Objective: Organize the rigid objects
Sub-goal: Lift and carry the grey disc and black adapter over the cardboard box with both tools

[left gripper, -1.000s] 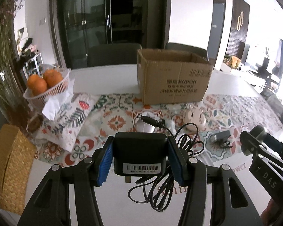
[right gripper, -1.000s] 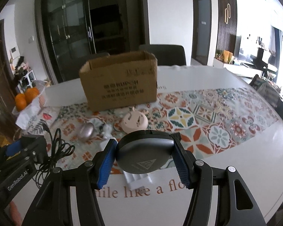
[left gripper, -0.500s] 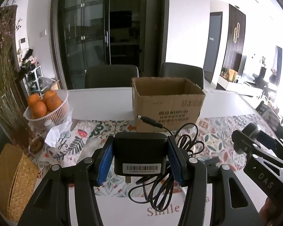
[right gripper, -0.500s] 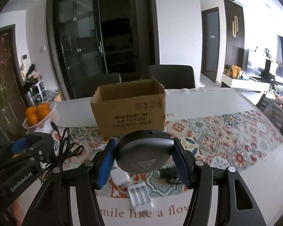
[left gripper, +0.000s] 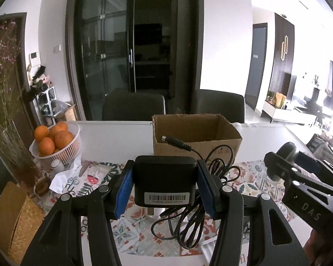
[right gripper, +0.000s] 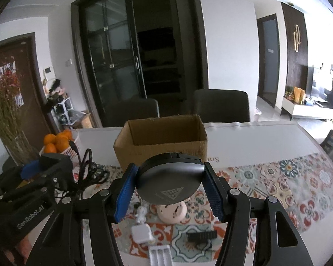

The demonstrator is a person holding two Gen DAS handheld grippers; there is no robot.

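Desk (right gripper: pixel 255 146): white top, patterned runner across it. Cardboard box (right gripper: pixel 159 148) stands open at twelve o'clock of both claws. Basket of oranges (left gripper: pixel 55 141) sits at ten o'clock in the left view. Left claw (left gripper: pixel 165 184) pinches a black power adapter (left gripper: pixel 164 177) between blue pads, held above the desk; its cable (left gripper: pixel 188 210) hangs in loops at five o'clock. Right claw (right gripper: pixel 169 186) pinches a round grey disc (right gripper: pixel 169 181), also aloft. Below it lie a pink round item (right gripper: pixel 172 212), a white plug (right gripper: pixel 141 233) and a white tray (right gripper: pixel 161 255).

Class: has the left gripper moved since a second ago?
Yes. The left gripper, shut on the adapter, rose toward the box, which now shows its opening.
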